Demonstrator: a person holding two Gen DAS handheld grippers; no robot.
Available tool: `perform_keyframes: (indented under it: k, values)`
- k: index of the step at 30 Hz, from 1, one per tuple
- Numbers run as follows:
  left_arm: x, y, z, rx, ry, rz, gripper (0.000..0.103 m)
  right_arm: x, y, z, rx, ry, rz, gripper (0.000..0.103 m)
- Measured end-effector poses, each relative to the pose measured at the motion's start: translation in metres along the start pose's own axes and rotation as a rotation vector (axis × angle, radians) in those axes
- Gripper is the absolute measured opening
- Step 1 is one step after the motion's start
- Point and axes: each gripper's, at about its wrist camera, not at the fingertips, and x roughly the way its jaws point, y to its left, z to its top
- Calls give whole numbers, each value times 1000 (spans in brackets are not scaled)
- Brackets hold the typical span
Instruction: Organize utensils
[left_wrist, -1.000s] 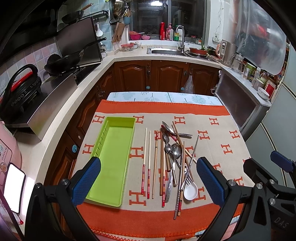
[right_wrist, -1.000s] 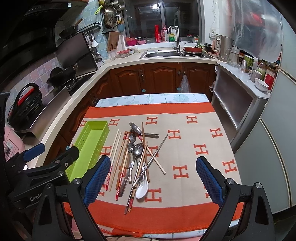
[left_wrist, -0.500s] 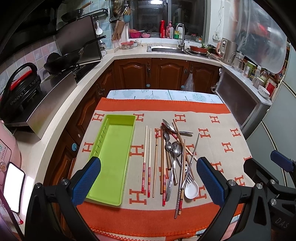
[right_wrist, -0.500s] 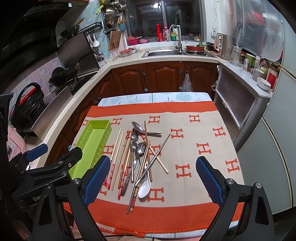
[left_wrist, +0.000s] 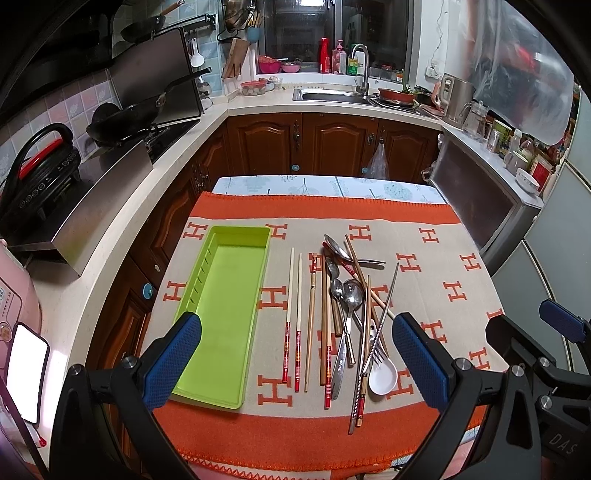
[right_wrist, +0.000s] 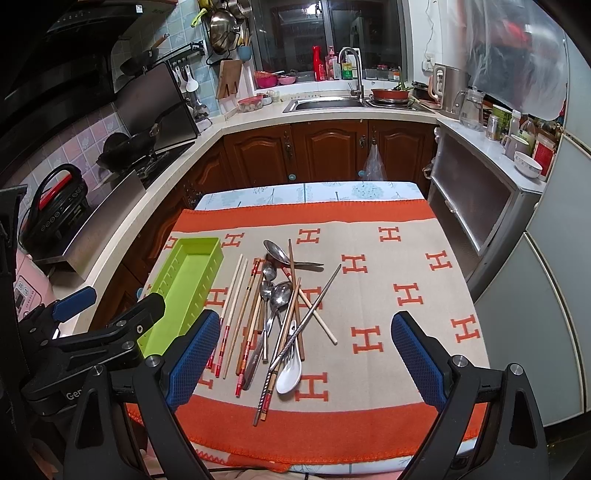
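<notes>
Evenly lit from overhead, sharp focus — heavy fisheye bending and black vignette at the edges.

"DAS" is printed on the right tongs (left_wrist: 561, 439); "Gen" on the left tongs (right_wrist: 70, 396); orange "H" letters pattern the cloth (right_wrist: 369, 295).

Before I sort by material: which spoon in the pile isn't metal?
The white spoon at the pile's near end: a short, opaque white scoop, unlike the shiny silver metal spoons farther back.
</notes>
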Motion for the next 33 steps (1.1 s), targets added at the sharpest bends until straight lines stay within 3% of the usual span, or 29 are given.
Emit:
perform_keyframes:
  k: [21,33]
  values:
    - [13,-2,4,11,46,0,102,21,-2,-3,9,48,-2,95]
    - [39,-15,21,73,62,-13,102,48,-12,9,20,99,19,95]
